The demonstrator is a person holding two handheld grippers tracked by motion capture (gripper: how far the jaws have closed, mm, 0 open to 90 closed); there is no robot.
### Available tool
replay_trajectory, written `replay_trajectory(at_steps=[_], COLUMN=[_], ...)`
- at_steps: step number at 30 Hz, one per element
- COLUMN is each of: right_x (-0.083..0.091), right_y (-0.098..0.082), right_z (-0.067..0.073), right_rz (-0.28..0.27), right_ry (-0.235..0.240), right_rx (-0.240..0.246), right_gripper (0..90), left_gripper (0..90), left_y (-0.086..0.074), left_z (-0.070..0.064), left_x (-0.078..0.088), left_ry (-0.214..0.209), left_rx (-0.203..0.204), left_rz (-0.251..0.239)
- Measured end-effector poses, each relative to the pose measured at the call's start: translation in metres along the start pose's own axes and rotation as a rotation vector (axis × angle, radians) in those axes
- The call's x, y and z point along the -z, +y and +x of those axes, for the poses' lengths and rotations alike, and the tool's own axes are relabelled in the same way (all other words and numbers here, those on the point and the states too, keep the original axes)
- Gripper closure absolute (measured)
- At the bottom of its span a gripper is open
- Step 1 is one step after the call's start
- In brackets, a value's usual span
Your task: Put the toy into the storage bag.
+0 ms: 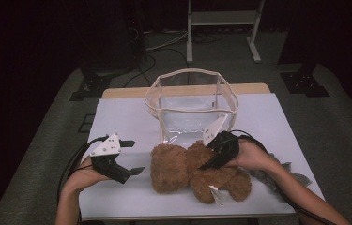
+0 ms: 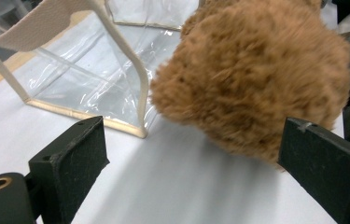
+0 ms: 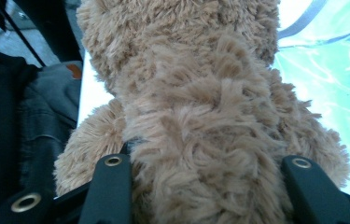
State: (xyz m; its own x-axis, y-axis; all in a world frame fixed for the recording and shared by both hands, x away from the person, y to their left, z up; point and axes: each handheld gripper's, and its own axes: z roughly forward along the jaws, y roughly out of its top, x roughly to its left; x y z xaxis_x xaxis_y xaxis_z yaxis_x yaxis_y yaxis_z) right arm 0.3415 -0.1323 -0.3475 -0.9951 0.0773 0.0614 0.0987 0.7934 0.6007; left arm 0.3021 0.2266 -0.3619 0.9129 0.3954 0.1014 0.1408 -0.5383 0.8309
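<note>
Your white-covered table (image 1: 131, 117) carries, at its far middle, the clear plastic bag with cream fabric trim (image 1: 191, 101), standing open. Just in front of it lies the brown furry teddy bear (image 1: 197, 173), head toward your left. Your right gripper (image 1: 215, 159) is clamped on the bear's body, plush bulging between both jaws in the right gripper view. Your left gripper (image 1: 129, 157) hangs beside the bear's head, jaws spread wide, gripping nothing.
</note>
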Motion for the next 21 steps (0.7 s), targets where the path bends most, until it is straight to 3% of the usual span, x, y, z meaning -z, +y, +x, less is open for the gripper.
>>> replay_trajectory(at_steps=[8, 21], right_x=[0.017, 0.063], right_y=[0.001, 0.020], right_z=[0.002, 0.009], right_rz=[-0.012, -0.035], right_ry=[-0.016, -0.033], right_rx=[0.000, 0.025], right_gripper=[54.4, 55.3], left_gripper=[7.1, 7.1], left_y=[-0.004, -0.002], left_z=[0.003, 0.001], left_x=[0.002, 0.005], left_ry=[0.007, -0.003], left_rx=[0.012, -0.003], left_rz=[0.001, -0.008])
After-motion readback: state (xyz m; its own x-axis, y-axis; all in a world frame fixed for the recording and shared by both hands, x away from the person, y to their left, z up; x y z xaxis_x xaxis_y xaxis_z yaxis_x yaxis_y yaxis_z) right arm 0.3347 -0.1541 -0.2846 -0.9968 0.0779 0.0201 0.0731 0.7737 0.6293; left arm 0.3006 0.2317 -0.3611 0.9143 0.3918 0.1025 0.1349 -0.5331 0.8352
